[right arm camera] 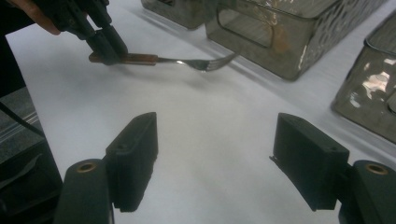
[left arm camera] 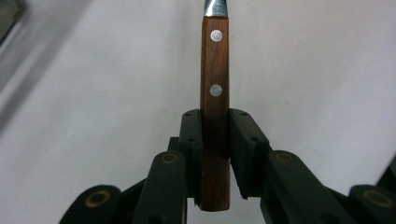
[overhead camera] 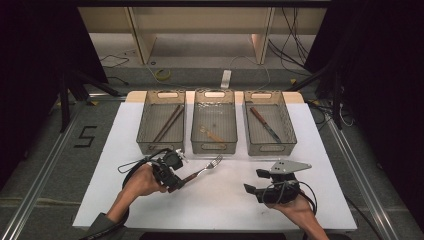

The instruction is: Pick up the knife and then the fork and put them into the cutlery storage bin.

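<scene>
Wooden-handled fork [overhead camera: 204,169] is clamped by its handle between the jaws of the left gripper [overhead camera: 178,181], tines pointed toward the middle basket [overhead camera: 214,143] and raised above the white table [overhead camera: 220,205], near its centre and toward the front edge. The riveted handle is seen pinched at its lower end in the left gripper view. The right gripper [overhead camera: 252,182] is held over the front right part, jaws apart, nothing between them.

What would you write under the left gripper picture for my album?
The left gripper clamps the wooden handle of a fork above the white table.
</scene>
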A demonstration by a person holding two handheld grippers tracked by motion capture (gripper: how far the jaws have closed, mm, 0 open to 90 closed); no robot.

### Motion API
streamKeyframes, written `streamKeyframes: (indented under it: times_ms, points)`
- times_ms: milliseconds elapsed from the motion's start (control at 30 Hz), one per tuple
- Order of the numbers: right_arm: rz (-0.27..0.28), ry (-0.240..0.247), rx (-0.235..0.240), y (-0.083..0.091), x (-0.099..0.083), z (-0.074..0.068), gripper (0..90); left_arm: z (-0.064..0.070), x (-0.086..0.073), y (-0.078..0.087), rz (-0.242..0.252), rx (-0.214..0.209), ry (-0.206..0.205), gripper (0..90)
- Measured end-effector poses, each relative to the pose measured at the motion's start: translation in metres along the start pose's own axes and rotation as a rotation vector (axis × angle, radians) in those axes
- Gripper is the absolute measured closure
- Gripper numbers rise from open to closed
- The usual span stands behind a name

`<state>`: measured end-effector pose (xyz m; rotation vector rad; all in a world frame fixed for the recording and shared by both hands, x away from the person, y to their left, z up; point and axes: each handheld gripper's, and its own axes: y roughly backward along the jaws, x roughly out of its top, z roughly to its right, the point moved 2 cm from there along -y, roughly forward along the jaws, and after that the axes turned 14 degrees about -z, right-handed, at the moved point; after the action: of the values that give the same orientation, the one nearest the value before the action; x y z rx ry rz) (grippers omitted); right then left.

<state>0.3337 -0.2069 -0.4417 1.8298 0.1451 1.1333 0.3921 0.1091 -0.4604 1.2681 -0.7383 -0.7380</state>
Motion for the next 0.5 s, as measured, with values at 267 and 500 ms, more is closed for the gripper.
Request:
streamKeyframes:
  times_ms: [267,500]
  points:
    - [0.02,0.075,0.035,-0.003,0.007,-0.018,28.8,0.019,0.008,0.004,0.012,-0.046,-0.061,75.2]
    - [0.019,0.183,0.029,-0.008,0.015,-0.037,24.6,0.034,0.015,0.006,0.008,-0.056,-0.104,75.2]
